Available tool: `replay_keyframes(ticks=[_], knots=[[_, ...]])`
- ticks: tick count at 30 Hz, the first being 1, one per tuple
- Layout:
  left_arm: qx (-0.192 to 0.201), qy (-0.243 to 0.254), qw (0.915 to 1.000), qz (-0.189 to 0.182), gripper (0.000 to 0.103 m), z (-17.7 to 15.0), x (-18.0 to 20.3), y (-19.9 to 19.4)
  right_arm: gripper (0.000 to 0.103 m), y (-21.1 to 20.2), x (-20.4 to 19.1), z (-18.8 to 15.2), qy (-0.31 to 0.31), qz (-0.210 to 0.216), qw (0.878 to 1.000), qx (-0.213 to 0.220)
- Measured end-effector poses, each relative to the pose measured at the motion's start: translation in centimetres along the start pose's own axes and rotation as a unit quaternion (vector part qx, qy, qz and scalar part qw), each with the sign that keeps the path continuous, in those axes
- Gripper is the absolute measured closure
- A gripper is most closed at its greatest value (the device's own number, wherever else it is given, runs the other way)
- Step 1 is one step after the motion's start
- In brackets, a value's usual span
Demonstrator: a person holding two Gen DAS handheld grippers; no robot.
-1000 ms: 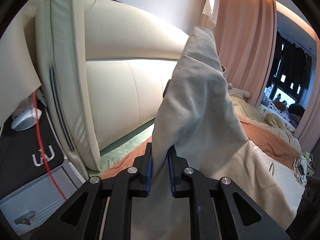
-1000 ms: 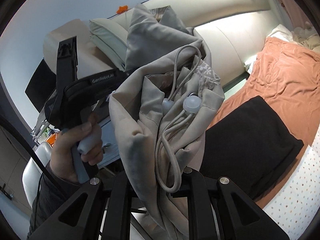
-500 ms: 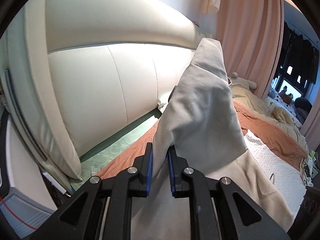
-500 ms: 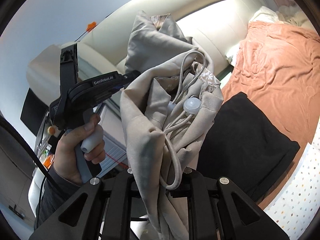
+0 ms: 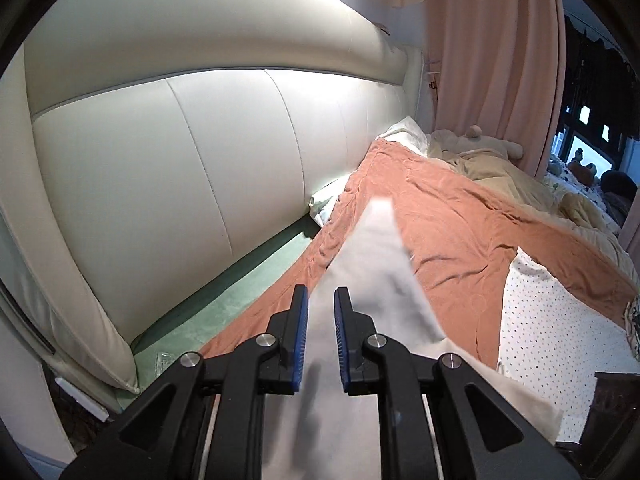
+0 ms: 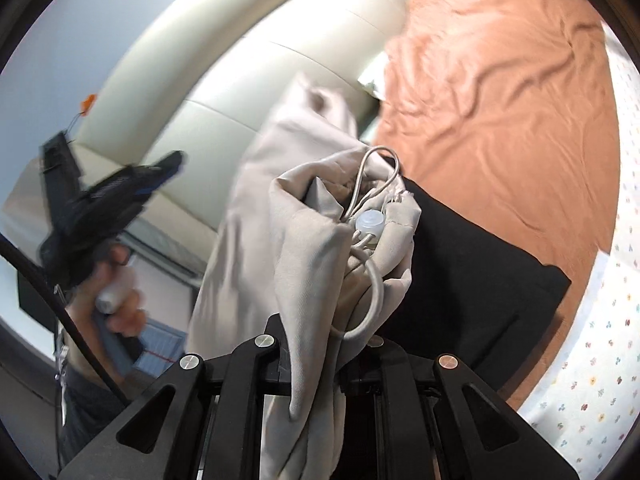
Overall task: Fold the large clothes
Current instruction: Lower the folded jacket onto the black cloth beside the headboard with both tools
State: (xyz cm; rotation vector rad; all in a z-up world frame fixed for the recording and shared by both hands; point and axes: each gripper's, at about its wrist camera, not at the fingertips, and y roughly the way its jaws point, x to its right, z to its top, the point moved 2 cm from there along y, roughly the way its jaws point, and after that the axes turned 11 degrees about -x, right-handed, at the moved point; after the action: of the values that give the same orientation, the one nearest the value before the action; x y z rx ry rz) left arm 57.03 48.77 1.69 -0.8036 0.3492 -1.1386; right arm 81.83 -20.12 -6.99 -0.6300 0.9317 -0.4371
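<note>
Both claws angle downward toward the bed (image 5: 460, 216). Left claw (image 5: 320, 312) is clamped on the beige garment (image 5: 376, 272), whose blurred cloth runs forward from between its blue pads out over the bed's orange sheet (image 5: 480, 240). Right claw (image 6: 316, 344) grips the garment's bunched waistband with its drawstring (image 6: 376, 280) and toggle, above a black cloth (image 6: 472, 280) lying on the bed. Left hand (image 6: 116, 296) wraps its handle, beside the headboard (image 5: 160, 180).
</note>
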Motion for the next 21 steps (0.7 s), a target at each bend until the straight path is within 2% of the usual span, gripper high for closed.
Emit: replay_keyframes(ticks=[2,4,6,7,9,10,11,15,18,21], knots=[[-0.037,-0.007,0.9993,0.008,0.088,-0.3,-0.5,1.1,0.093,1.8,1.5,0.0,0.026,-0.022,0.999,-0.013],[-0.074,-0.016,0.9971,0.005,0.088,-1.4,-1.4,1.9,0.093,3.0,2.3,0.1,0.044,-0.018,0.999,-0.025],[-0.084,-0.009,0.9964,0.011,0.087,-3.0,-2.3,1.8,0.093,2.9,2.6,0.3,0.046,-0.022,0.998,-0.027],[-0.085,-0.006,0.9963,0.012,0.082,-3.8,-2.8,1.6,0.093,3.0,2.3,0.3,0.042,-0.027,0.998,-0.026],[-0.091,-0.008,0.9958,-0.002,0.048,-5.6,-3.8,1.1,0.093,3.0,0.9,0.5,0.034,-0.03,0.999,-0.025],[-0.09,-0.011,0.9958,-0.008,0.012,-6.3,-4.1,0.8,0.093,3.9,0.7,-0.4,0.031,-0.033,0.999,-0.025],[-0.083,-0.009,0.9965,-0.011,0.0,-7.0,-4.4,0.3,0.093,3.6,0.1,-0.2,0.027,-0.039,0.999,-0.023],[-0.068,-0.014,0.9976,-0.001,0.0,-9.4,-5.3,-1.9,0.093,4.3,-1.4,-0.1,0.008,-0.051,0.999,-0.013],[-0.059,-0.024,0.9978,0.016,0.0,-11.4,-6.2,-3.7,0.094,4.2,-0.7,-1.2,-0.004,-0.064,0.998,-0.003],[-0.056,-0.029,0.9979,0.011,0.0,-13.9,-7.0,-5.0,0.094,4.6,-0.5,-1.5,-0.001,-0.072,0.997,0.002]])
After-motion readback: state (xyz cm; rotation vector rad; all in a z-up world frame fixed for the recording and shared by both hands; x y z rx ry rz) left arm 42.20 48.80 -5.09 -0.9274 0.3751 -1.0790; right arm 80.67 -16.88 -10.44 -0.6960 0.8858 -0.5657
